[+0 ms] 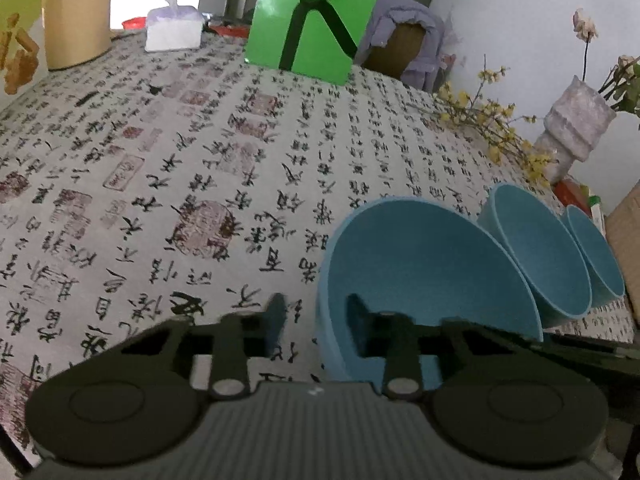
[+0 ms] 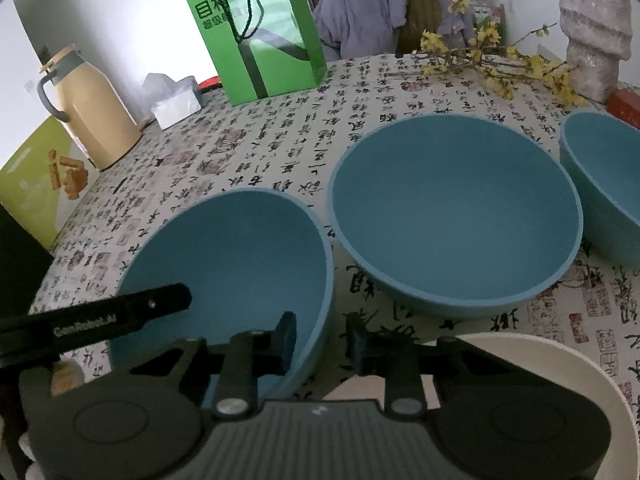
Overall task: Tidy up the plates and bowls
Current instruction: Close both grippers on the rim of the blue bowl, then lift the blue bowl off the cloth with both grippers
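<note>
Three blue bowls stand in a row on the patterned tablecloth. The nearest blue bowl (image 1: 424, 272) (image 2: 224, 264) is held from both sides. My left gripper (image 1: 316, 312) is shut on its left wall, one finger outside and one inside. My right gripper (image 2: 320, 338) is shut on the opposite wall, its left finger inside the bowl. A black finger of the left gripper (image 2: 160, 304) shows at that bowl's far side in the right wrist view. The middle bowl (image 2: 456, 208) (image 1: 536, 248) and the third bowl (image 2: 608, 184) (image 1: 592, 256) stand untouched.
A white dish (image 2: 560, 364) lies under the right gripper's right side. At the back stand a green paper bag (image 2: 264, 36), a beige jug (image 2: 96, 116), a tissue box (image 1: 174, 28), a pale vase (image 2: 596, 36) with yellow flower twigs (image 2: 500, 64), and a chair draped in purple cloth (image 2: 372, 12).
</note>
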Motion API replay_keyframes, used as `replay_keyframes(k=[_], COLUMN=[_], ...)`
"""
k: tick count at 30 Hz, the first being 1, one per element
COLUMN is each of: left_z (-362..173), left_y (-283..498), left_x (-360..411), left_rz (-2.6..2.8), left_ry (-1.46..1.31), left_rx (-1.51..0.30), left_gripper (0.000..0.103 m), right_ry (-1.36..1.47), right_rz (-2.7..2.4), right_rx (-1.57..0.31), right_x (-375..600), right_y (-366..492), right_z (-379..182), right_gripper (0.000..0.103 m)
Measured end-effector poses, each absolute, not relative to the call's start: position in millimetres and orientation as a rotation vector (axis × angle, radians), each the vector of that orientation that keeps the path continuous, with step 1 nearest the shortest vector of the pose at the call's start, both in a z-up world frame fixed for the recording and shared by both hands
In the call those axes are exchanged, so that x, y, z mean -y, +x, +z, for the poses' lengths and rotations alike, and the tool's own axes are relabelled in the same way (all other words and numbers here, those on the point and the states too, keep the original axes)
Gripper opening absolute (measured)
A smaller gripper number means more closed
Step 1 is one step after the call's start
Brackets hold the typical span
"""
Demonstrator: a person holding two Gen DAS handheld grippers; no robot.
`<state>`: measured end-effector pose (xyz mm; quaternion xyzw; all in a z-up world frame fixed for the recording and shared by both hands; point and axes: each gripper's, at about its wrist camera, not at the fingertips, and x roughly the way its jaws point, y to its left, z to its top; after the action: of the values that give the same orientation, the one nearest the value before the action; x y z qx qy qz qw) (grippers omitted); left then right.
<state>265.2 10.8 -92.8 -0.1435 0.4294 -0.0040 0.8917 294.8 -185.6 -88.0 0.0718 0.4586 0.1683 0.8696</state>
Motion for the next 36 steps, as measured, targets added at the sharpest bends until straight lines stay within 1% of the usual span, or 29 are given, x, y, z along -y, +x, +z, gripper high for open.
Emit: replay_keyframes(k=[1, 3, 36], left_z=[-95, -98, -90], left_y=[266, 267, 257], left_x=[-11, -11, -4], left_rz=[-0.009, -0.002, 0.014], left_ry=[-0.300, -0.302, -0.255], left_rx=[-0.901, -0.913, -0.885], left_gripper=[0.019, 0.018, 0.015], right_ry=[0.155, 0.149, 0.148], right_rz=[0.357, 0.362, 0.363], right_rx=[-0.962, -0.961, -0.935], right_x=[185, 183, 180], right_y=[295, 295, 288], right_z=[-88, -88, -84], right_gripper=[0.018, 0.016, 0.012])
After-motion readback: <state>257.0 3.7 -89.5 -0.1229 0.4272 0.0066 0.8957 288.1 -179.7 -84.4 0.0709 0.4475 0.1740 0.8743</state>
